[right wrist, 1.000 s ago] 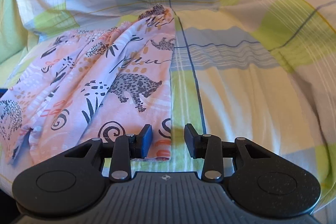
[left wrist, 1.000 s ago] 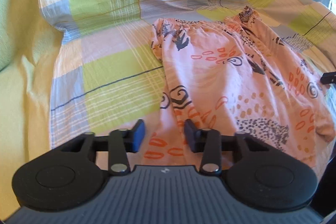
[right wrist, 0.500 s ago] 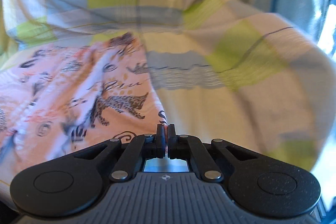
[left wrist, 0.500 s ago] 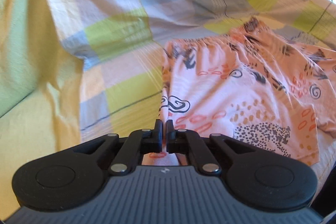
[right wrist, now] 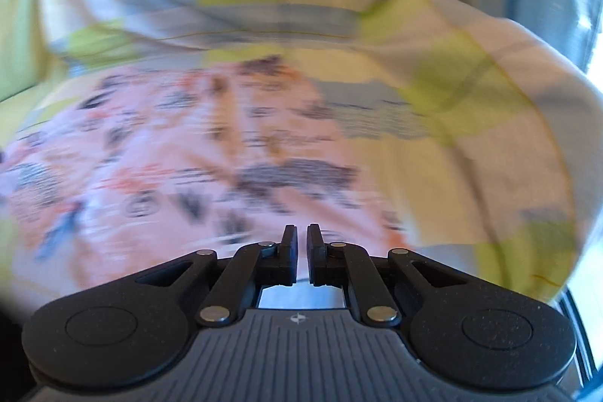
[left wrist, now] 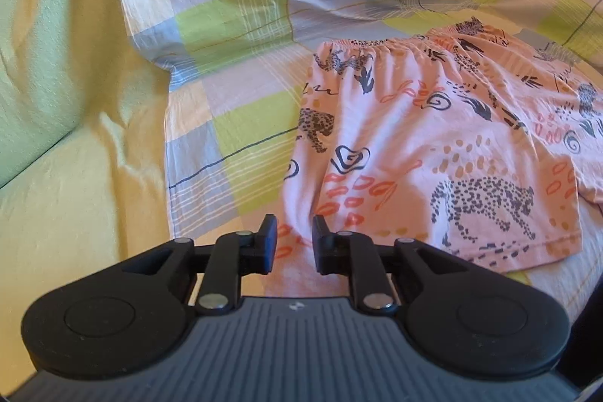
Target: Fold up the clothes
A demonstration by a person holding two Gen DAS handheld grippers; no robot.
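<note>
Left claw (left wrist: 294, 238) gapes over the pink shorts (left wrist: 433, 153), released; right claw (right wrist: 301, 245) nearly clenched, blurred, grasping nothing visible.

Both wrist views look forward, low over the shorts (left wrist: 433, 145).

No words, brand names or numbers can be read anywhere; the script-like squiggles printed on the pink shorts (left wrist: 433, 145) stay illegible.

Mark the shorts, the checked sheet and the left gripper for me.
shorts (left wrist: 426, 145): left wrist view, middle of the pink print.
checked sheet (left wrist: 233, 25): left wrist view, a green square.
left gripper (left wrist: 294, 238): left wrist view, gap between its fingers.
</note>
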